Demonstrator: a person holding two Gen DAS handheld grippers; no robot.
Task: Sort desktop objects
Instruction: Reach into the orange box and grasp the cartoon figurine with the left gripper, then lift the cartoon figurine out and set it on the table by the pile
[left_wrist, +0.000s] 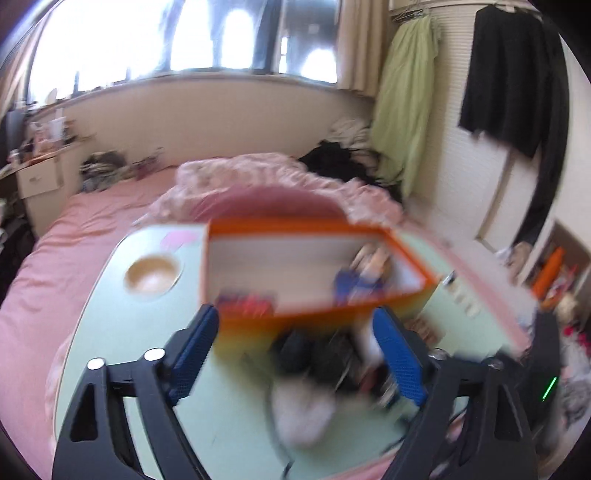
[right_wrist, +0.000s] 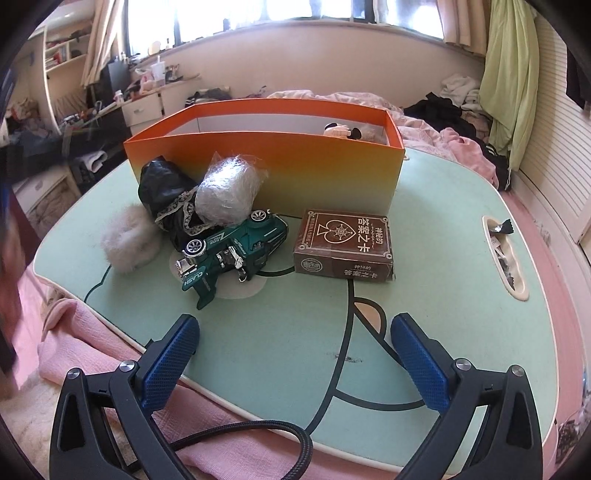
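Green lap table (right_wrist: 436, 295) on pink bed (left_wrist: 85, 221) (cluttered bedroom).

Pale green worktop (right_wrist: 424, 229) with dark curved lines, set on a pink bed (right_wrist: 92, 332). Standing on it toward the back: orange box (right_wrist: 280, 162), open-topped. Just in front of the box, bunched together: black bag with lace trim (right_wrist: 166, 188), clear-wrapped silvery bundle (right_wrist: 225, 192), white fluffy ball (right_wrist: 127, 240). Lying on its side beside these: green toy car (right_wrist: 229, 251). Near the car, apart from it: brown card pack (right_wrist: 345, 245), flat. Along the right edge: recessed slot (right_wrist: 504, 254) holding dark bits. In the blurred left wrist view: round cup recess (left_wrist: 153, 275).
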